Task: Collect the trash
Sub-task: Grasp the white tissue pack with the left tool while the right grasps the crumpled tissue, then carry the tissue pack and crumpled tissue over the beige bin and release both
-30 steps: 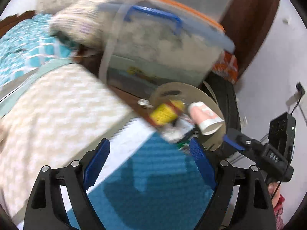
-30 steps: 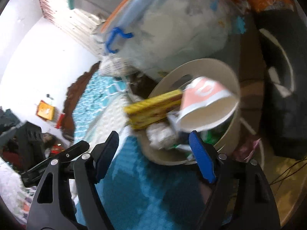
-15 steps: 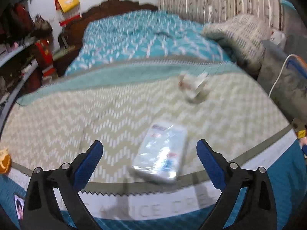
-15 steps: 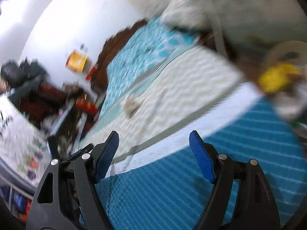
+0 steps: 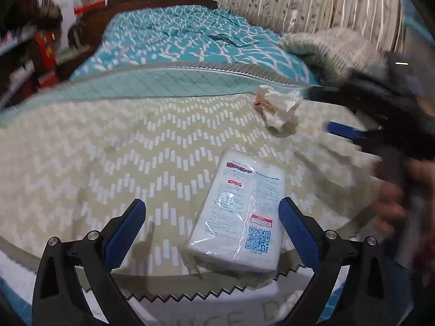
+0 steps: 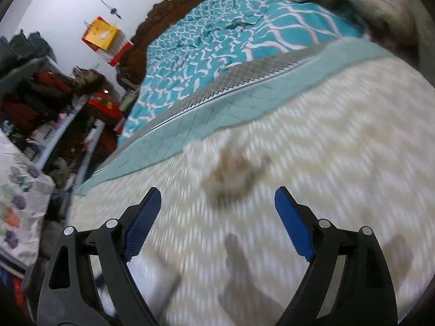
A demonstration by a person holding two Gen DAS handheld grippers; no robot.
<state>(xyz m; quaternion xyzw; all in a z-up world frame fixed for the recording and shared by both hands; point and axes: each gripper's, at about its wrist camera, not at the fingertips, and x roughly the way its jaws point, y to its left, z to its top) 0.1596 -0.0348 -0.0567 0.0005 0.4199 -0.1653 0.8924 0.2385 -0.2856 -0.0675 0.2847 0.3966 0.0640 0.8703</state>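
Over chevron bedspread [image 5: 108, 149], both tongs [image 5: 212, 225] [image 6: 217, 212] agape, level.

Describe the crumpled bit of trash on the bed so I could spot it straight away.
Start at the cream zigzag blanket covering the near half of the bed. Near its far edge lies a crumpled white tissue with a red smudge. Unlike the flat plastic-wrapped tissue pack nearer us, it is scrunched and loose.

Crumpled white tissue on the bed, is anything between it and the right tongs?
Nothing visible blocks it. The crumpled white tissue lies alone on the cream chevron blanket, and the open right tongs face it over bare blanket. The plastic-wrapped white tissue pack sits off to the side, between the open left tongs.
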